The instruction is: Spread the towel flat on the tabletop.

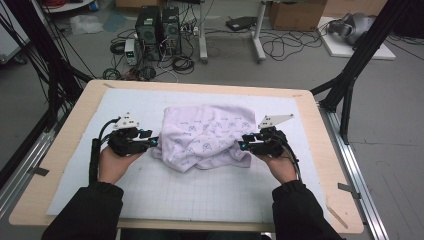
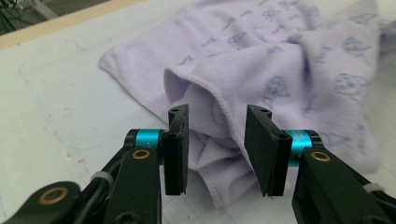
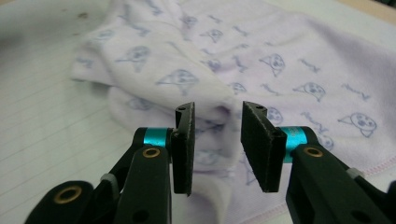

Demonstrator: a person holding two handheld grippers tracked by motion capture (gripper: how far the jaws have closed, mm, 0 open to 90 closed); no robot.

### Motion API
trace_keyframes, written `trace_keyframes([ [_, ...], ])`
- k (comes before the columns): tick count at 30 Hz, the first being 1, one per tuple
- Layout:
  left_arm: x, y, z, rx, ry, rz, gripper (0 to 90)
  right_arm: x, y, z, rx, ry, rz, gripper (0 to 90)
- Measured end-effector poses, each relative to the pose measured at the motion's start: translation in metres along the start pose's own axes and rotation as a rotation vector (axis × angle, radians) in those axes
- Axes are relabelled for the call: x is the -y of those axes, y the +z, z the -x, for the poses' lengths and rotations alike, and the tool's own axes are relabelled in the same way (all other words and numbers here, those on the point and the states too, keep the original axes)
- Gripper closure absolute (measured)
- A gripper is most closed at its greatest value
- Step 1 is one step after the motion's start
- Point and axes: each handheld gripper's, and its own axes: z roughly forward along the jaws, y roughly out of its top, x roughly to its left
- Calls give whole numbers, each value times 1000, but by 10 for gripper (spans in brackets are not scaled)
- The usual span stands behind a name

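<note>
A pale lilac towel printed with small blue figures lies crumpled in the middle of the white grid mat. My left gripper sits at the towel's left edge, open, with a folded hem of the towel between its pads without being pinched. My right gripper is at the towel's right edge, also open, a bulge of the towel lying in the gap between its pads. Both grippers rest low on the mat, held by hands in black sleeves.
The mat covers a light wooden table. Black frame posts stand at the table's right and left. Computers and cables lie on the floor beyond the far edge.
</note>
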Motion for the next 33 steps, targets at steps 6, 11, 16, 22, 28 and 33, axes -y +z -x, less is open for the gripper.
trace_keyframes([
  [6,13,3,21,109,30,4,596,6,7,-28,-62,-48,-22,608],
  [11,26,26,35,151,57,-63,535,3,21,-44,-84,-89,-20,594],
  [16,28,46,42,117,109,-123,570,11,30,-43,-64,-86,-43,580],
  [22,28,59,39,92,88,-138,829,27,42,-46,-17,-83,-90,570],
  [28,14,47,42,89,86,-84,850,21,53,-60,-29,-97,-68,561],
  [33,5,44,42,79,79,-55,850,18,68,-67,-15,-89,-75,558],
])
